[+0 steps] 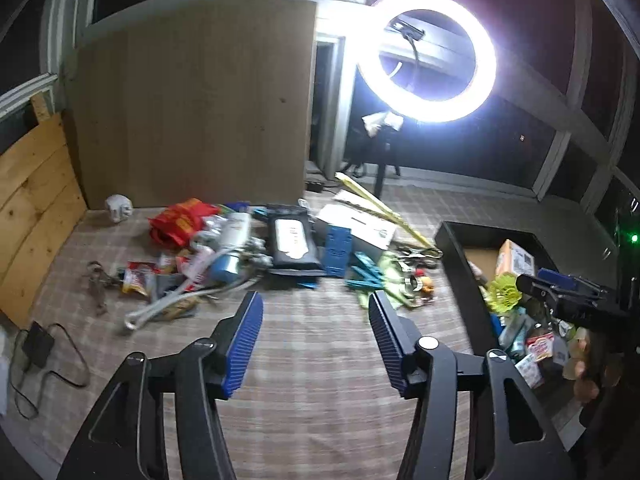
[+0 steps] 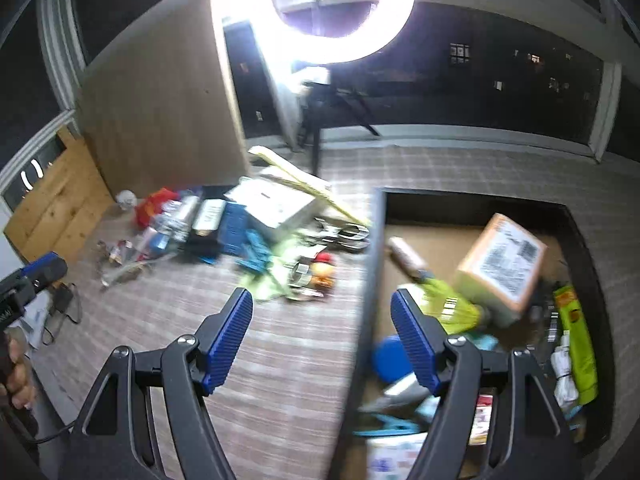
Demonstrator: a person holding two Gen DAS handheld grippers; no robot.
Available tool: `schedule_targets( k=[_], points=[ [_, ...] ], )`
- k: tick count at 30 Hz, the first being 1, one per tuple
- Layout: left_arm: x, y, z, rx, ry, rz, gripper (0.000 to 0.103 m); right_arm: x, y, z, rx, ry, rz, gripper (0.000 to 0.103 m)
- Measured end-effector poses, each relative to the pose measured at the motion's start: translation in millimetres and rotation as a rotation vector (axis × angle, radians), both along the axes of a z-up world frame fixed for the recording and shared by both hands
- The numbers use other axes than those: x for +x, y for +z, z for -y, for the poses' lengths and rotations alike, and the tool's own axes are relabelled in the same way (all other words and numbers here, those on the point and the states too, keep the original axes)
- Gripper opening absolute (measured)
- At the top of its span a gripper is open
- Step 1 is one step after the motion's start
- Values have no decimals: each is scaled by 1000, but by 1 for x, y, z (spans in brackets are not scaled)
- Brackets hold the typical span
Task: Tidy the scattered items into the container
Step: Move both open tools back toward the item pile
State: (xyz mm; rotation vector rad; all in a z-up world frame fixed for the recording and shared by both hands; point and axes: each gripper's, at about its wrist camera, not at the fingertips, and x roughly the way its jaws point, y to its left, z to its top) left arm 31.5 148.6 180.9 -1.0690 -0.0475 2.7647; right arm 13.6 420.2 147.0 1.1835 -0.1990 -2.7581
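Both claws, left (image 1: 316,312) and right (image 2: 322,308), wide and empty over bare mat (image 1: 312,360) beside the container's dark rim (image 2: 370,280).

A ring light (image 1: 427,56) is blazing white against dark windows, blooming at its rim in the left wrist view and burning out the top of the right wrist view. The floor (image 1: 312,340) is catching an even glow. Motion blur is smearing the scattered clutter (image 2: 248,240). Fisheye bending is curving frame edges; corners are falling black.

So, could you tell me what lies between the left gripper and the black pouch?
Only bare checked cloth between the left gripper and black pouch, per the left wrist view.
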Motion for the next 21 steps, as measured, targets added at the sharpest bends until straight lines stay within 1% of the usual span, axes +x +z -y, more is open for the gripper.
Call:
schedule_targets(
  k=[2, 4, 5, 8, 11, 13, 17, 21],
  points=[
    [-1, 3, 19, -1, 12, -11, 60, -2, 4, 22, 19, 0, -15, 71],
    [-5, 3, 40, 1, 33, -18, 69, -4, 6, 40, 32, -10, -35, 71],
    [-7, 1, 50, 1, 45, -15, 78, -5, 5, 49, 32, -22, -41, 71],
    [-18, -13, 84, -12, 88, 33, 78, -8, -1, 67, 17, -47, -42, 71],
    [-24, -28, 111, -21, 138, 87, 78, -10, -11, 87, 25, -59, -25, 71],
    [-29, -35, 129, -11, 156, 114, 78, -10, -18, 99, 40, -66, -17, 71],
    [-35, -46, 154, 2, 168, 132, 78, -8, -28, 118, 73, -80, -5, 71],
    [-43, -59, 169, 10, 164, 154, 78, -10, -42, 128, 100, -102, 20, 71]
  ],
)
